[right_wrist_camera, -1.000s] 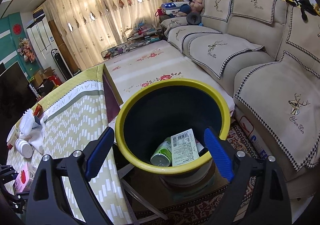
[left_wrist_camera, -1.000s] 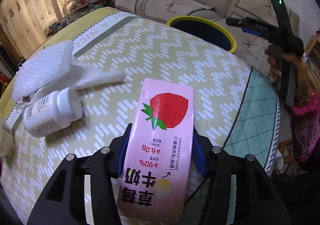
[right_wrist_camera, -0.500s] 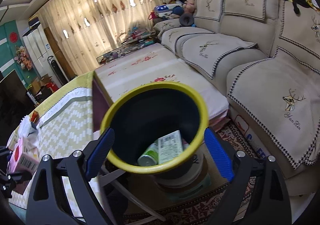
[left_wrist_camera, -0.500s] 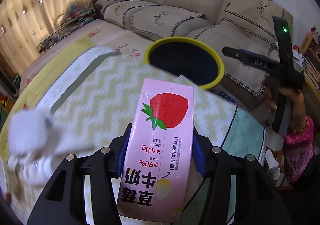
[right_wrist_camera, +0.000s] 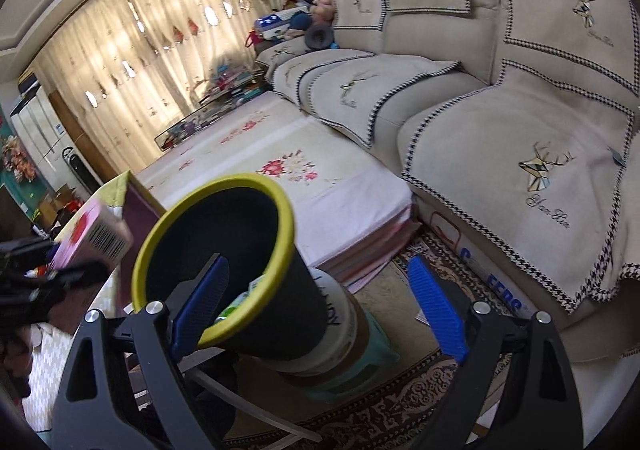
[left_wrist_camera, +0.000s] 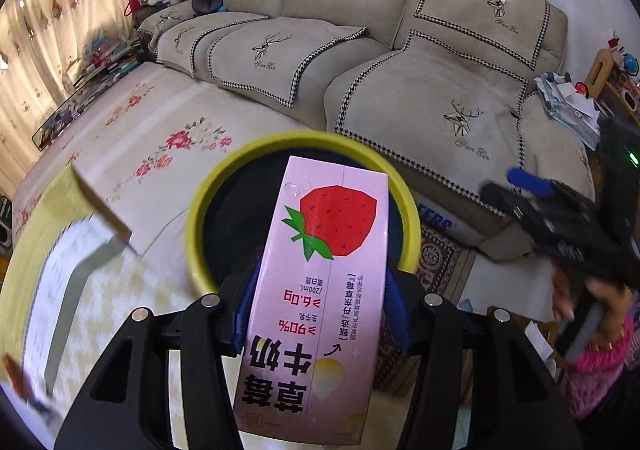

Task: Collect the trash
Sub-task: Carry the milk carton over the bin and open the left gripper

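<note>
A pink milk carton (left_wrist_camera: pixel 320 290) is clamped between the left gripper's (left_wrist_camera: pixel 320 310) blue pads, held above the yellow-rimmed bin (left_wrist_camera: pixel 200 217). The right gripper (left_wrist_camera: pixel 560 217) is seen beside it.

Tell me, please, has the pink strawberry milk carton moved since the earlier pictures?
Yes. Clamped in the left tool, the milk carton has travelled off the patterned tablecloth toward the yellow-rimmed bin; its top now overlaps the bin's opening.

A beige fabric sofa with embroidered deer covers (right_wrist_camera: pixel 500 97) is seen behind a low floral-printed white platform (right_wrist_camera: pixel 280 177).
</note>
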Demonstrator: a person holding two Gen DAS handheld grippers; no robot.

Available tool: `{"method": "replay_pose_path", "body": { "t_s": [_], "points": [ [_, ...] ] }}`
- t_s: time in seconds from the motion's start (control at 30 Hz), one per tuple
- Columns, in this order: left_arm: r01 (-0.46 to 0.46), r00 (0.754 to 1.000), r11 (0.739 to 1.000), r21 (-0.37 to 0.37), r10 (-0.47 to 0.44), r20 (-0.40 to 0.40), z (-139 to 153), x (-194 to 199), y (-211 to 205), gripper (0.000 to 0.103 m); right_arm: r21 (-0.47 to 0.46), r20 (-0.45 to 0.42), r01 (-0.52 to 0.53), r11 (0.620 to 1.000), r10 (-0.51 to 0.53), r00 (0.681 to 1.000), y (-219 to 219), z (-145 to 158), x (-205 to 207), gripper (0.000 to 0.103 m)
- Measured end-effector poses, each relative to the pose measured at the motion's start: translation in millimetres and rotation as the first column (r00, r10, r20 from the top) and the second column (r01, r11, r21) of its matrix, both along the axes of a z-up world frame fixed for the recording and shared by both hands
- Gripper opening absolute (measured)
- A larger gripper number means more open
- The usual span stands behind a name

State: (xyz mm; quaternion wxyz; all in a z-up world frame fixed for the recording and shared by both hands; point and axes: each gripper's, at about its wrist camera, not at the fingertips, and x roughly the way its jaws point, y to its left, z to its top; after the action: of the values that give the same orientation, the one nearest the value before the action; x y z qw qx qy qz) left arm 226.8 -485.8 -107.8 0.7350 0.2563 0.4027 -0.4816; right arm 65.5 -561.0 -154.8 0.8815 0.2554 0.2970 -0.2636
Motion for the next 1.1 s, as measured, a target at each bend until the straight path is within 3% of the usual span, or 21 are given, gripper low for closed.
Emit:
{"method": "replay_pose_path", "body": {
  "t_s": [0.13, 0.2, 0.3, 0.47, 0.67, 0.83, 1.1],
  "points": [
    [-0.035, 0.999, 0.999, 0.004, 0.035, -0.001, -12.6, 18.9, -33.6, 0.055, 0.007, -0.007, 0.005, 1.0, -0.005, 1.0, -5.6, -2.4, -3.5, 0.086],
    [-0.064, 0.998, 0.998, -0.004, 0.064, 0.004, -15.8, 27.0, -42.8, 0.076, 0.012, -0.006, 0.003, 1.0, -0.003, 1.0, -6.0, -2.5, -2.8, 0.086],
    [-0.109, 0.994, 0.993, -0.045, 0.109, 0.003, -10.7, 33.9, -39.4, 0.081, 0.011, -0.006, -0.009, 1.0, 0.009, 1.0, -3.0, -1.6, -0.4, 0.086],
    [-0.176, 0.984, 0.974, -0.14, 0.178, 0.003, 14.0, 25.3, 12.2, 0.087, 0.016, -0.003, -0.042, 0.999, 0.042, 0.999, 8.1, -0.5, 7.2, 0.087],
    [-0.27, 0.957, 0.928, -0.256, 0.287, 0.033, 40.6, -3.1, 117.9, 0.092, 0.008, -0.012, -0.107, 0.994, 0.107, 0.994, 34.5, 3.0, 25.5, 0.087],
    [-0.396, 0.899, 0.86, -0.322, 0.434, 0.052, 51.4, -11.9, 224.6, 0.095, -0.02, -0.023, -0.177, 0.984, 0.176, 0.984, 62.0, 10.8, 46.1, 0.087],
    [-0.582, 0.74, 0.733, -0.351, 0.657, 0.146, 49.4, -7.3, 381.1, 0.097, -0.073, -0.056, -0.35, 0.934, 0.346, 0.937, 138.1, 30.9, 99.3, 0.088]
  ]
}}
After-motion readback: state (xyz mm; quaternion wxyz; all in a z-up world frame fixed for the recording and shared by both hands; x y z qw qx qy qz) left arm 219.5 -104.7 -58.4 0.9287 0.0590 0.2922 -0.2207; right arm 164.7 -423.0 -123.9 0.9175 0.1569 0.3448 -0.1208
